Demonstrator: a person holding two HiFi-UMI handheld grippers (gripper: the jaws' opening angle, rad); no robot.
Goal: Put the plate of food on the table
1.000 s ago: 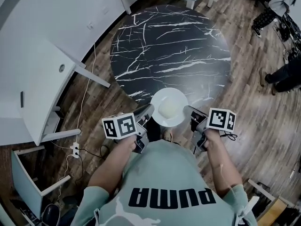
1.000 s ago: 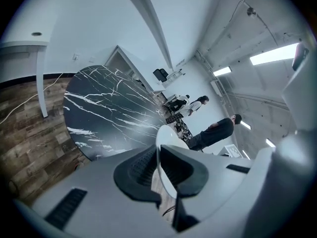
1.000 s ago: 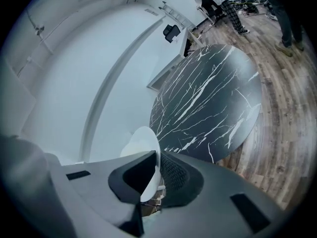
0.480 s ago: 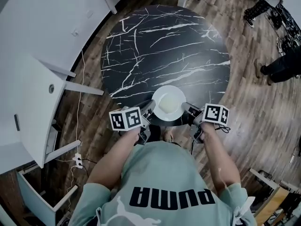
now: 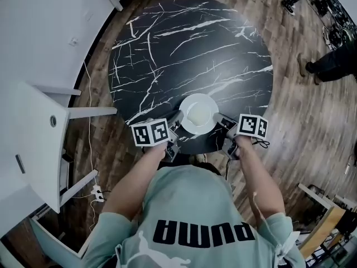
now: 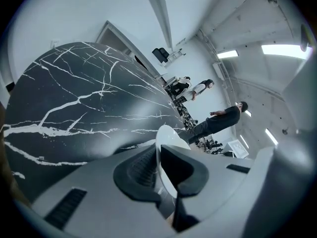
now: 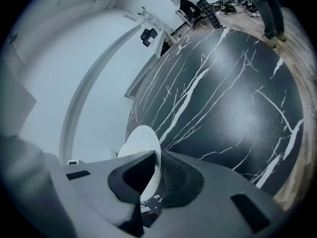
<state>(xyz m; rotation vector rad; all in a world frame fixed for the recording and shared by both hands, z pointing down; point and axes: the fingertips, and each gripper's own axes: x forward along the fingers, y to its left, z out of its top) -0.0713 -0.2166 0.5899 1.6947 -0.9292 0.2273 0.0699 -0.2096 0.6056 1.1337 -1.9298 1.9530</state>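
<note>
Head view, plate: white plate (image 5: 199,114) sits over the table (image 5: 189,43) at its 6 o'clock edge, and I can't tell whether it is touching the marble.
Head view, grippers: left gripper (image 5: 178,119) bites the rim at the plate's 8 o'clock and right gripper (image 5: 218,119) at 4 o'clock. Both are clamped on it.
Head view, surroundings: white desks (image 5: 39,54) lie off the table's 9 o'clock, with a cable (image 5: 89,105) trailing down the floor between. A bystander (image 5: 329,66) stands out at 3 o'clock, well apart. The tabletop ahead of the plate is bare black marble.
Head view, hard to see: the food is only a pale patch in the plate's middle, and the bystander is cut off by the frame.
Left gripper view, jaws: they are pinched tight on the plate (image 6: 167,145), which shows edge-on and upright in frame. The gripper (image 6: 159,171) blocks its lower half.
Left gripper view, beyond: the table (image 6: 74,103) spreads toward 10 o'clock and people (image 6: 218,120) stand at 2 o'clock, small and dim.
Right gripper view, jaws: they are closed on the plate (image 7: 138,140) rim, and the gripper (image 7: 157,176) covers the near edge.
Right gripper view, beyond: the table (image 7: 223,83) fills 1 to 4 o'clock. At 12 to 1 o'clock only legs (image 7: 270,9) show, with the upper body out of frame.
</note>
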